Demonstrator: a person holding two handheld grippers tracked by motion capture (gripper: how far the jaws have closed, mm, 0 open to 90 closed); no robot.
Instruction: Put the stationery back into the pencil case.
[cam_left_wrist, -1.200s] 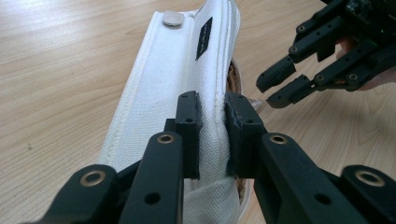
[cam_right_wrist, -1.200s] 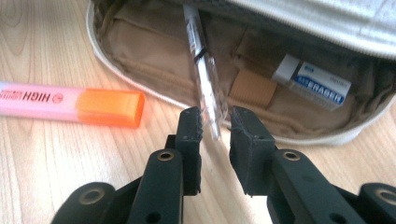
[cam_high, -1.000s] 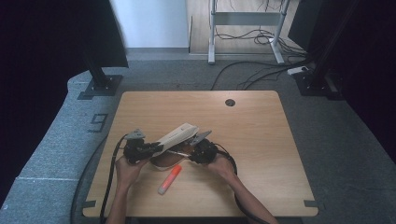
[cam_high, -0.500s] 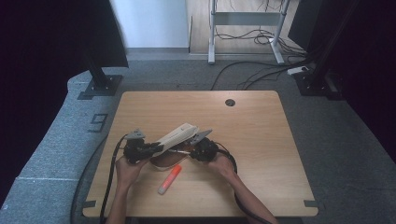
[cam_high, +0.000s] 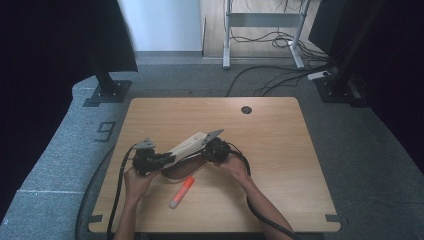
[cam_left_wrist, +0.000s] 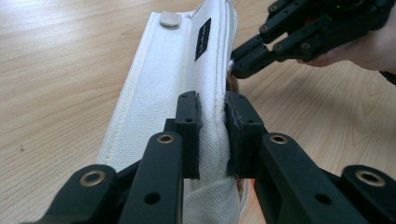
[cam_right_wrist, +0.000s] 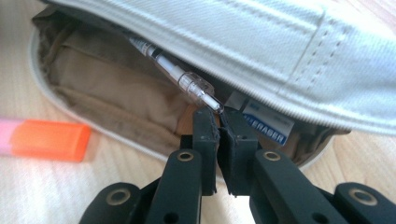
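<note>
My left gripper (cam_left_wrist: 212, 135) had its pads clenched on the edge of the white canvas pencil case (cam_left_wrist: 187, 70), holding its flap up off the table (cam_high: 280, 150). My right gripper (cam_right_wrist: 219, 122) was pinched fully together right at the tip of a clear-barrelled pen (cam_right_wrist: 187, 80); I could not tell whether it actually had the tip or merely touched it. The pen lay slanted inside the case's open mouth, over the tan lining (cam_right_wrist: 107, 93), just under the raised flap.

From above, the case (cam_high: 192, 144) sat near the middle of the table, held between both grippers, left (cam_high: 159, 161) and right (cam_high: 209, 150).

I judged the pen to be going in, or coming out, and I could not say which. An orange highlighter (cam_high: 181, 192) lay on the wood just near of the case, outside it, so packing looked unfinished if that was to follow.

Inside the mouth a blue-and-white eraser (cam_right_wrist: 266, 123) showed the word "ERASER". The small black tag (cam_left_wrist: 202, 38) on the flap was too small to read
</note>
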